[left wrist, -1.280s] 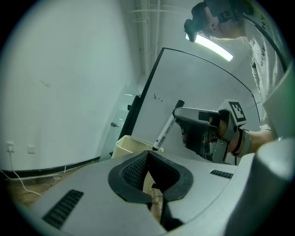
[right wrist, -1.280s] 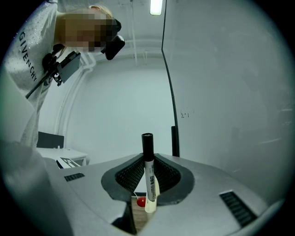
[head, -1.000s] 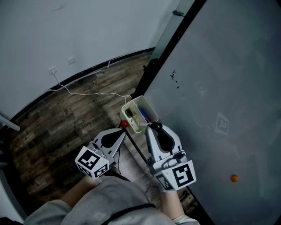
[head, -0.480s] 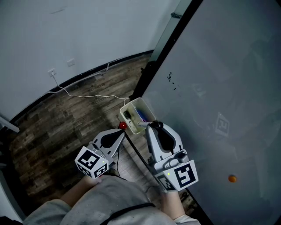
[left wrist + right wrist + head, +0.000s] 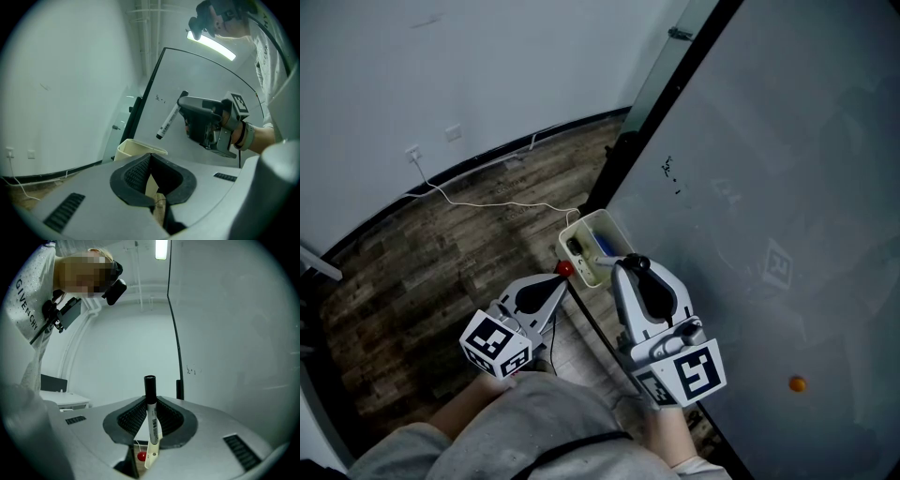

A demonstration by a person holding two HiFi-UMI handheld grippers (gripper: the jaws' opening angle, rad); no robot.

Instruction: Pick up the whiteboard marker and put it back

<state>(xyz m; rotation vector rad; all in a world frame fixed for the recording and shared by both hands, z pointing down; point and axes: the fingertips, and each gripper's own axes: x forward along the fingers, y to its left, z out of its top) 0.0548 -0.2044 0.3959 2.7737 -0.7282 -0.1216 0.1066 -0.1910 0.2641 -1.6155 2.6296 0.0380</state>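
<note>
Right gripper [image 5: 625, 266] clamps the marker [image 5: 150, 416] just above the cup [image 5: 577, 228]; left gripper [image 5: 562, 277] is closed, seemingly empty. Centre the marker over the opening, lower it in, then let go

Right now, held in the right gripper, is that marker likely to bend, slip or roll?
The marker looks like a stiff, light plastic tube, so probably no bending. Its smooth round barrel could slip, though the right gripper's ribbed pads seem to hold it. Freed on a flat surface, it would likely roll.
</note>
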